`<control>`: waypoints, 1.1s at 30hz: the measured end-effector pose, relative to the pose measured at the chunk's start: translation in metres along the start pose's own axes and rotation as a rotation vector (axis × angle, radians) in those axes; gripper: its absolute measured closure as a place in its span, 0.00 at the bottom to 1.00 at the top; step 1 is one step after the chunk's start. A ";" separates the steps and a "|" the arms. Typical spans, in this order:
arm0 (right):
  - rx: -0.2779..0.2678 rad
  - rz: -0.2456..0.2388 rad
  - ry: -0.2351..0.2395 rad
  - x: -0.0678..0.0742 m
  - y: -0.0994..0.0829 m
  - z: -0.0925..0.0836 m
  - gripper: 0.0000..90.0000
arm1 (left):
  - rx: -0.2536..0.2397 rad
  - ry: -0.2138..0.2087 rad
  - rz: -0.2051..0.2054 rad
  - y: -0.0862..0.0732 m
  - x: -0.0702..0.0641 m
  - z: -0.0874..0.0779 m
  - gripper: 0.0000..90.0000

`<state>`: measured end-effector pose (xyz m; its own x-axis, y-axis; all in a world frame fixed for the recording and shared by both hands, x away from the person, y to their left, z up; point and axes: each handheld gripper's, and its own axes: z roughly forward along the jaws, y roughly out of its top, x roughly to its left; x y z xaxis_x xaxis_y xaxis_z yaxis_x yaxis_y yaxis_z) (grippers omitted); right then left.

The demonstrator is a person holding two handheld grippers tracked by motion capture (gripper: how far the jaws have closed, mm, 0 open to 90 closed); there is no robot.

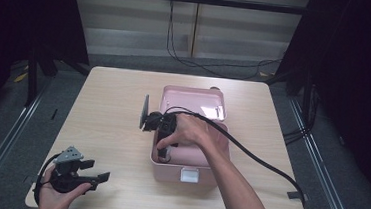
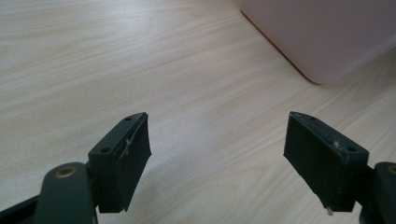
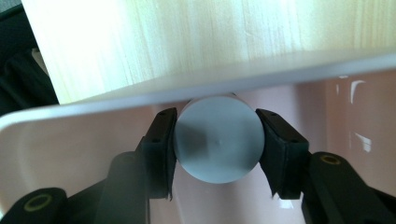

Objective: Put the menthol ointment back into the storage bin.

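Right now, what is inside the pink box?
The right gripper reaches into the pink box, clamping a round grey cylinder near its wall. The hand and gripper cover much of the floor.

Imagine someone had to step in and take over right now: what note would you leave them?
Right gripper: shut on a round grey-white object, held down inside the open pink box near its front left corner.
Left gripper: open, holding nothing, idle over the wooden table left of the box.
Done: object picked up and brought into the box.
Left: probably lower it to the box floor, let go, and draw the right gripper out. Whether it touches the floor yet I can't tell.
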<state>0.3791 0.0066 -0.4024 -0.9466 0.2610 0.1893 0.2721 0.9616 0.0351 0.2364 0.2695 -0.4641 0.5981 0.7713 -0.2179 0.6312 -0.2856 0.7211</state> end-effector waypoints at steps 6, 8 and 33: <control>0.003 -0.008 -0.009 0.001 0.002 0.006 0.57 | 0.000 0.003 0.002 0.000 0.000 0.000 0.25; -0.001 -0.011 -0.011 0.000 0.002 0.007 0.57 | 0.001 0.003 0.001 0.000 0.000 0.000 0.25; -0.012 -0.028 -0.043 -0.004 0.005 0.024 0.57 | -0.002 0.003 -0.002 0.000 0.001 -0.001 0.25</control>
<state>0.3798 0.0129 -0.4263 -0.9603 0.2380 0.1458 0.2476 0.9675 0.0510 0.2367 0.2710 -0.4643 0.5958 0.7732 -0.2174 0.6311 -0.2833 0.7221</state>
